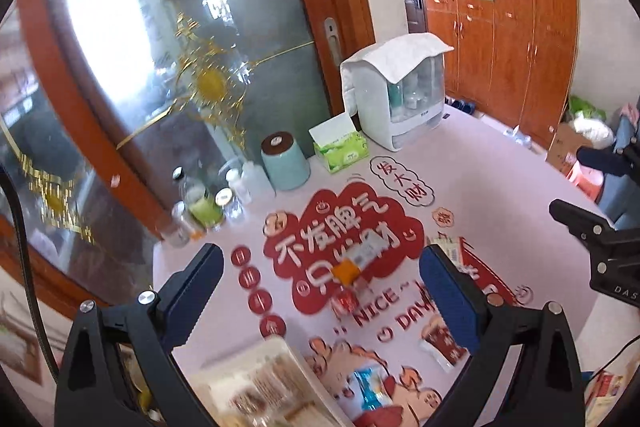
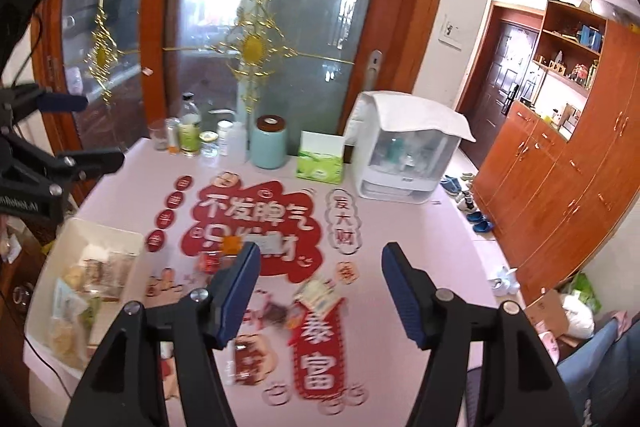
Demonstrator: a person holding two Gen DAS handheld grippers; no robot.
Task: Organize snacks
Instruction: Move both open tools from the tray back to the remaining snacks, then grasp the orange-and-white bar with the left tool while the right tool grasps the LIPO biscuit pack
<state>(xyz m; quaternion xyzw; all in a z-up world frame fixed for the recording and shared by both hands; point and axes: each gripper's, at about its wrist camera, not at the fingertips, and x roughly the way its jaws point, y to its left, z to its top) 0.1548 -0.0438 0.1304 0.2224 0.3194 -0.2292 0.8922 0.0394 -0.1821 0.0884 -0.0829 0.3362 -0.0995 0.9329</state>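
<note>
Several small snack packets lie loose on the pink printed tablecloth (image 2: 420, 219): an orange-and-white one (image 1: 352, 263) (image 2: 230, 245), a small red one (image 1: 346, 301), a blue one (image 1: 370, 385) and a brown one (image 1: 442, 343) (image 2: 276, 311). A clear plastic box (image 1: 224, 383) (image 2: 132, 239) holding several snacks stands at the table's near left. My left gripper (image 1: 320, 251) hangs open above the packets with nothing between its blue pads. My right gripper (image 2: 320, 251) is also open and empty, above the table's middle. Each gripper shows at the edge of the other's view.
Along the table's back stand bottles and jars (image 2: 190, 131), a teal canister (image 2: 270, 143), a green tissue box (image 2: 320, 163) and a white cloth-covered organizer (image 2: 404, 155). A glass door (image 2: 280, 27) is behind, wooden cabinets (image 2: 560, 187) at right. A person's jeans-clad leg (image 2: 592, 359) shows at lower right.
</note>
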